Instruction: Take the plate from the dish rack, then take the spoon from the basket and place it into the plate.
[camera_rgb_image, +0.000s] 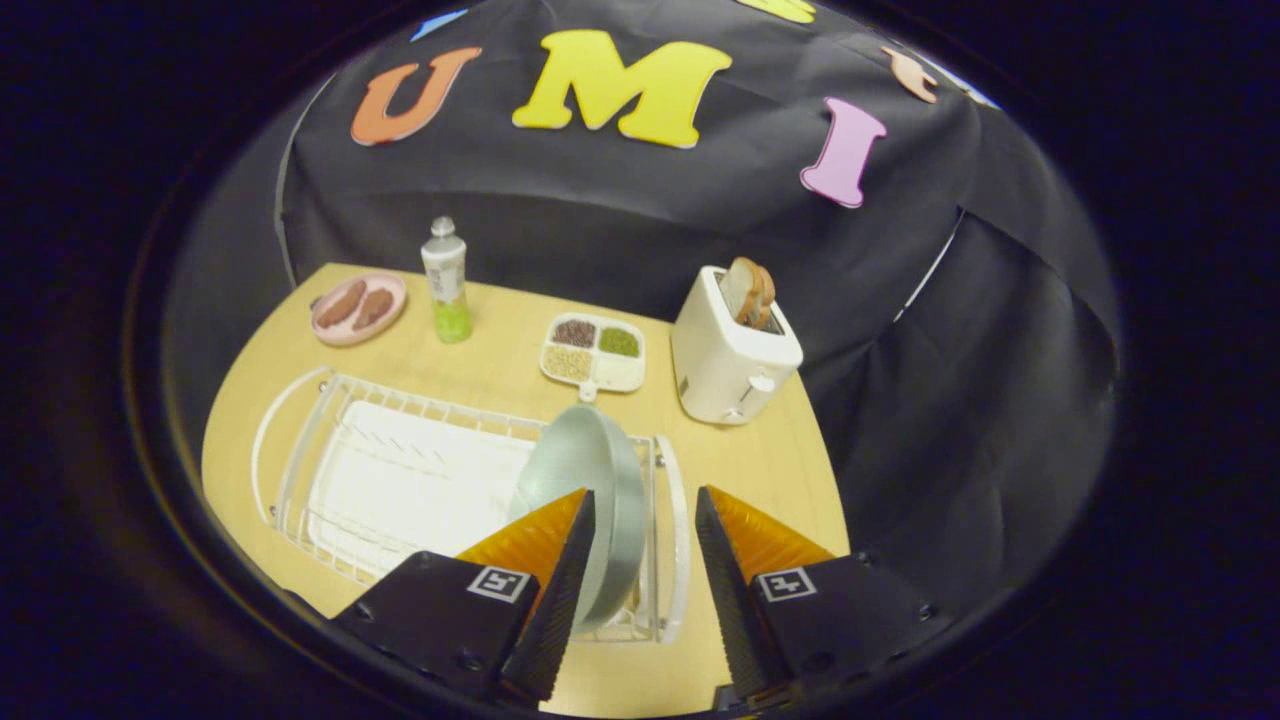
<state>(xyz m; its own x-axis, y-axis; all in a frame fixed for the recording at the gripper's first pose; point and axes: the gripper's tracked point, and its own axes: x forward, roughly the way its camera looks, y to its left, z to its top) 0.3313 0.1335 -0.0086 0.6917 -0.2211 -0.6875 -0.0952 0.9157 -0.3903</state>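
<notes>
Plate (585, 470) stands on edge at the dish rack's (300, 480) end nearest the toaster (730, 365); bare table (770, 470) lies between. Gripper (645, 500) hovers above the rack, fingers apart, the plate's rim showing in the gap.

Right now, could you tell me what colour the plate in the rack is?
Grey-green, in the gripper view: the plate stands on edge between the open gripper fingers.

Mock kitchen booth: toaster (733, 350), dish rack (400, 480), wooden table (500, 360).
</notes>
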